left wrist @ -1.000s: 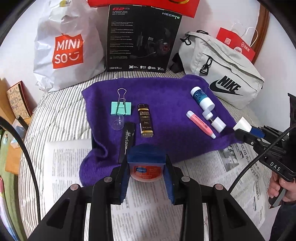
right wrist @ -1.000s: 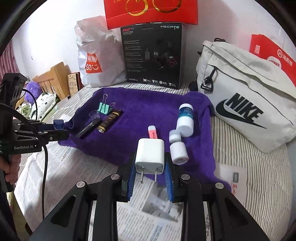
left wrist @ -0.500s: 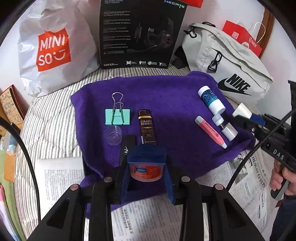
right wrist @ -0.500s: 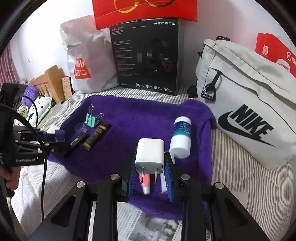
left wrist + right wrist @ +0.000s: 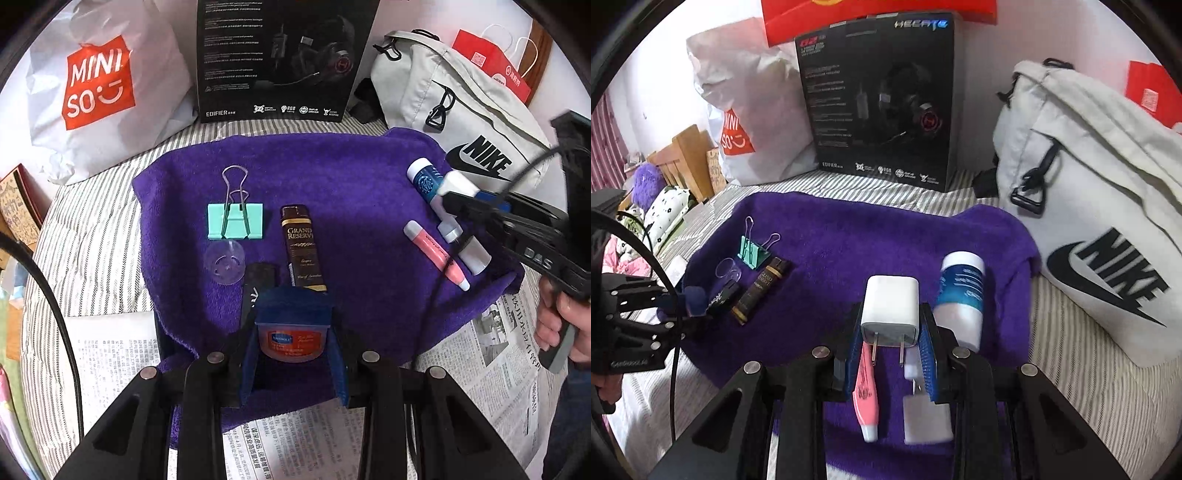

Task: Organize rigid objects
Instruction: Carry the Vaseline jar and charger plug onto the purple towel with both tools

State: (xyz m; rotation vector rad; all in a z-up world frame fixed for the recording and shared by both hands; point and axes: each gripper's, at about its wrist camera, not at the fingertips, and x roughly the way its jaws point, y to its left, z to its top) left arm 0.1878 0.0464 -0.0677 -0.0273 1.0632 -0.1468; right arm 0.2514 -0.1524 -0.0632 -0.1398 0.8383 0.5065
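Left gripper (image 5: pixel 293 347): jaws clamp the jar (image 5: pixel 291 334) over the towel's (image 5: pixel 332 173) near edge.
Right gripper (image 5: pixel 890 354): jaws clamp the charger (image 5: pixel 891 310) above the pink tube (image 5: pixel 866 395), beside the bottle (image 5: pixel 960 295).

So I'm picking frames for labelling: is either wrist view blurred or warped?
Left wrist view: sharp, print on the jar legible, black fisheye corners. Right wrist view: softer, with the charger clear but the bag logo smeared, and the same edge bending.
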